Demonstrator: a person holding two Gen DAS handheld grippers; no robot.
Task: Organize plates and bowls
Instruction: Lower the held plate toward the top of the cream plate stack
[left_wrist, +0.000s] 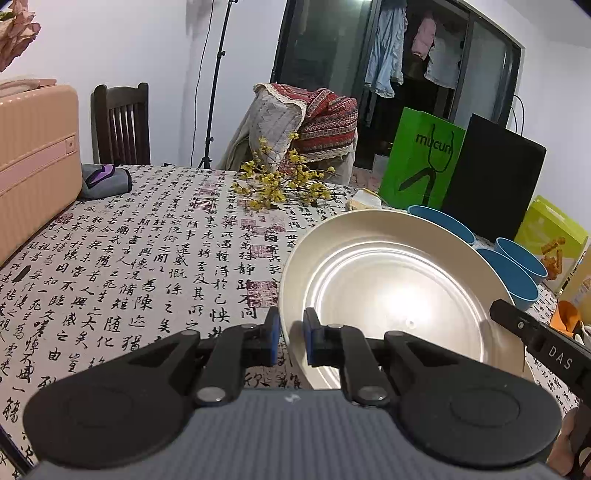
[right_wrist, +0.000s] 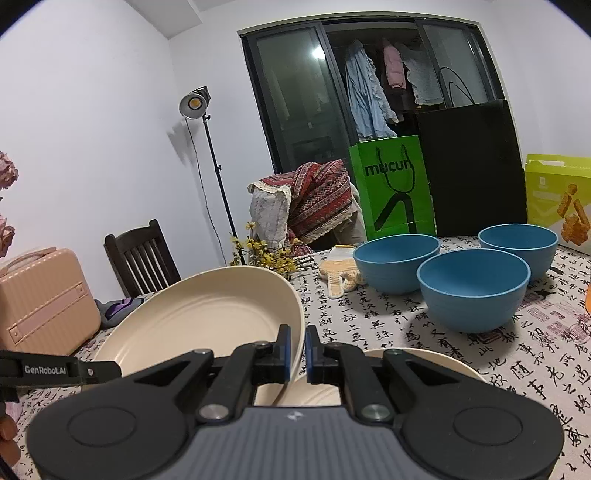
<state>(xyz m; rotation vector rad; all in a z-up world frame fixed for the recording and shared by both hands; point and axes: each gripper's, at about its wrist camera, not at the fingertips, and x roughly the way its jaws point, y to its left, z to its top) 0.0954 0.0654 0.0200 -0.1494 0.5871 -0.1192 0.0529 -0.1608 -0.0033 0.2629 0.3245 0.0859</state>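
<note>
Both grippers are pinching the same cream plate (right_wrist: 207, 317) from opposite sides, so it hangs tilted above the calligraphy tablecloth (left_wrist: 147, 258). The left gripper (left_wrist: 291, 339) points down at a moderate slant, jaws nearly closed on the plate's left rim. The right gripper (right_wrist: 297, 352) sits closer to level, jaws squeezed tight on the right rim. A second cream plate (right_wrist: 424, 360) lies flat underneath, and three blue bowls (right_wrist: 472, 288) stand on the cloth just beyond.

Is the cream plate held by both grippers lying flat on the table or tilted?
Tilted. The cream plate is off the cloth, its far rim raised, pinched by the left gripper and right gripper.
</note>
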